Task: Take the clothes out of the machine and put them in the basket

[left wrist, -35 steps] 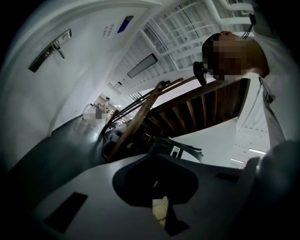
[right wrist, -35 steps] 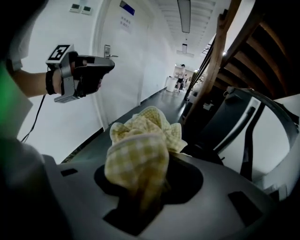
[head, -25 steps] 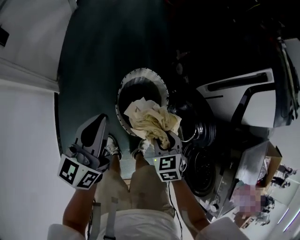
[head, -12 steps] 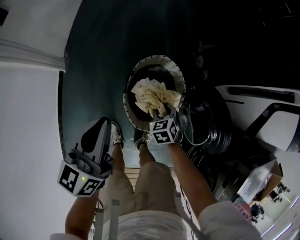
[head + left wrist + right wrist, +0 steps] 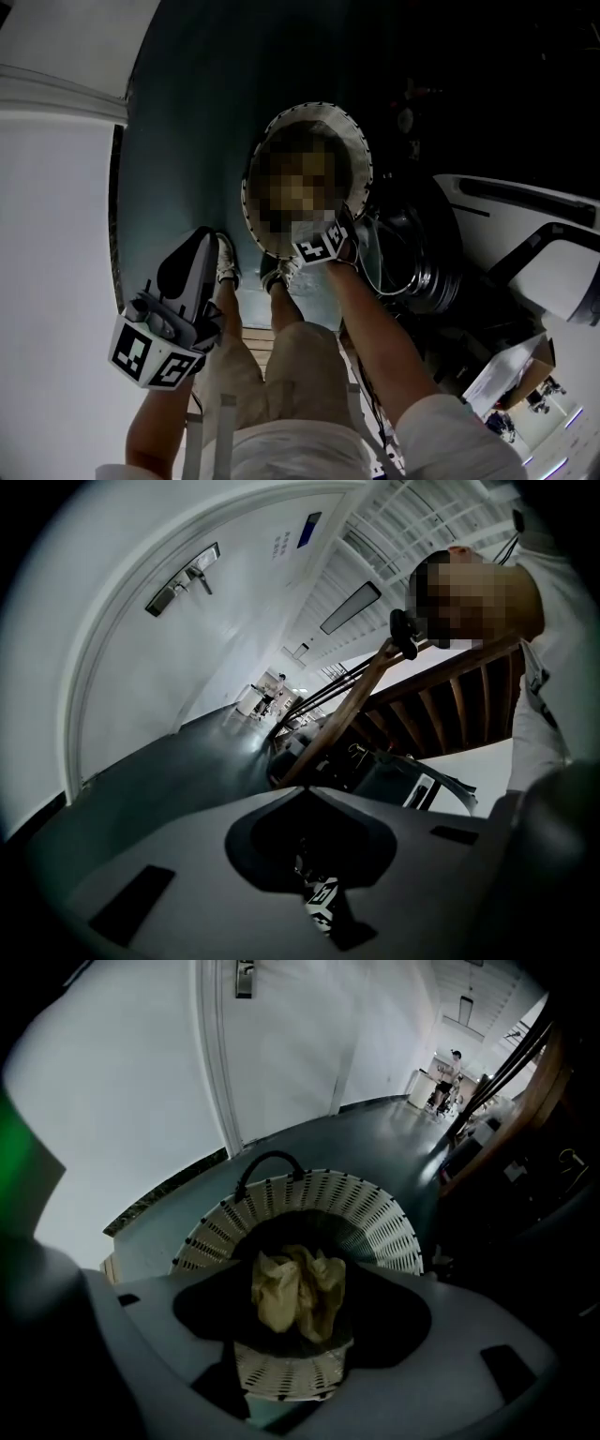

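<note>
Your right claw (image 5: 300, 1277) hangs over the white slatted laundry basket (image 5: 380, 1211), which is at the centre of the head view on the dark floor (image 5: 187, 141). Its jaws are apart and have just been opening. The crumpled yellowish cloth (image 5: 298, 1297) shows in the gap between them, down in the basket, with the pads not pressing it. Your left claw (image 5: 300, 792), at the lower left of the head view, has its jaws together with nothing in them.

Our head cam sits up high, looking steeply down on the slotted basket (image 5: 249, 192). The right gripper view hangs close above it (image 5: 394, 1232), facing down inside, so those 2 share it. The left one faces level along the corridor (image 5: 187, 757).
</note>
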The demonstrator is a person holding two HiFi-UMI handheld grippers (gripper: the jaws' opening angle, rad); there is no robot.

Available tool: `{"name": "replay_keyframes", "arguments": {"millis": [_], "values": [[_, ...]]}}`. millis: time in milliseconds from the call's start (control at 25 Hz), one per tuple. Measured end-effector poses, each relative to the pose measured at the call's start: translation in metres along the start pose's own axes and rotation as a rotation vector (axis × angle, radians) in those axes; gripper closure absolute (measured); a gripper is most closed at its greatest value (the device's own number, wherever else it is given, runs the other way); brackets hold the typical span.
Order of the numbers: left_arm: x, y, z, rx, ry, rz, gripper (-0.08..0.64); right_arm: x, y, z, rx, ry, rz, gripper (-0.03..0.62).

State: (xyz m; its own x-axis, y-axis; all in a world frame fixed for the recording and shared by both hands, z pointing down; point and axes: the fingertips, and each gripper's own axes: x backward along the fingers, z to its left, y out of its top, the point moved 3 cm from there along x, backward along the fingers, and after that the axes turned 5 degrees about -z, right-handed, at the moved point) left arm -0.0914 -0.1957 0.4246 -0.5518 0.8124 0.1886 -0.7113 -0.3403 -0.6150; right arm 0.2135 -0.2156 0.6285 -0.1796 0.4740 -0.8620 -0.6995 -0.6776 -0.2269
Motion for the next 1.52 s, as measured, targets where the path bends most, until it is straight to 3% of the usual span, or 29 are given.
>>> {"name": "replay_keyframes", "arguments": {"millis": [160, 240, 320, 400, 680, 960, 1520], "values": [[-0.012, 0.003, -0.007, 0.003, -0.006, -0.009, 0.546, 0.016, 0.003, -0.016, 0.047, -0.033, -0.013, 0.319], [-0.018, 0.006, -0.013, 0.003, -0.016, -0.016, 0.546, 0.027, 0.005, -0.029, 0.054, -0.07, -0.034, 0.46], [-0.023, 0.009, -0.021, 0.002, -0.027, -0.021, 0.546, 0.041, 0.008, -0.04, 0.037, -0.094, -0.065, 0.549], [-0.027, 0.015, -0.03, 0.0, -0.037, -0.024, 0.546, 0.058, 0.011, -0.05, 0.013, -0.1, -0.099, 0.572], [-0.031, 0.054, -0.065, -0.026, -0.058, -0.065, 0.546, 0.139, 0.032, -0.092, -0.05, -0.135, -0.2, 0.58], [-0.018, 0.112, -0.097, -0.078, -0.07, -0.142, 0.546, 0.245, 0.072, -0.135, -0.054, -0.246, -0.352, 0.58], [0.041, 0.224, -0.146, -0.126, -0.067, -0.326, 0.546, 0.456, 0.132, -0.14, -0.031, -0.356, -0.638, 0.58]]}}
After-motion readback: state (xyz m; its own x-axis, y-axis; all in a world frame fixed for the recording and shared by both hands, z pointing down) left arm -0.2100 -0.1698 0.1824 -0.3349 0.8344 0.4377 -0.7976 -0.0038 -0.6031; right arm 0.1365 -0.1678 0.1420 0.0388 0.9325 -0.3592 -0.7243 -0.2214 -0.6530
